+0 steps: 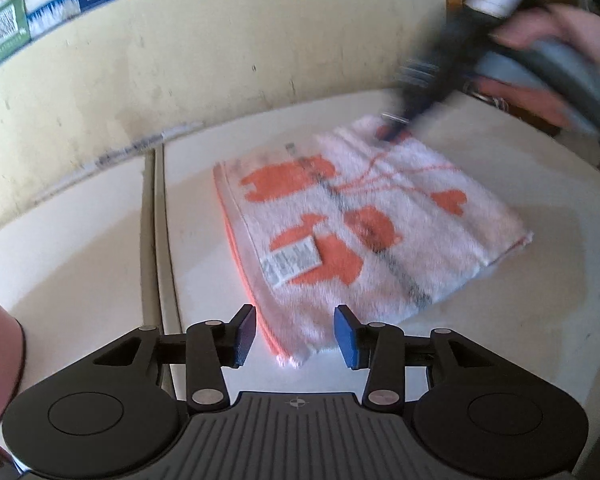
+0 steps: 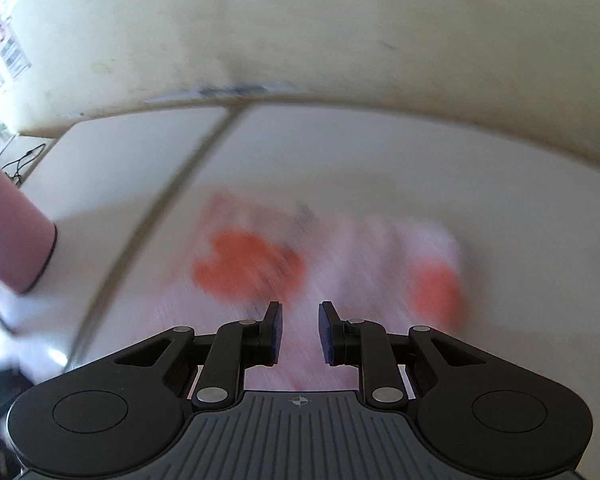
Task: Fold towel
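Terrycloth towel (image 1: 364,224), white with orange blotches and a thin dark stripe, lies folded into a fluffy rectangle on the pale smooth bench (image 1: 520,320). A printed label (image 1: 292,262) sits on its top face. Its near corner lies just ahead of the left tool (image 1: 295,334), between blue pads that stand spread and press on nothing. Bare bench runs on both sides, with a seam (image 1: 152,240) left of the towel. The right tool (image 2: 300,332), narrowly parted and empty, hangs over the blurred towel's far side.
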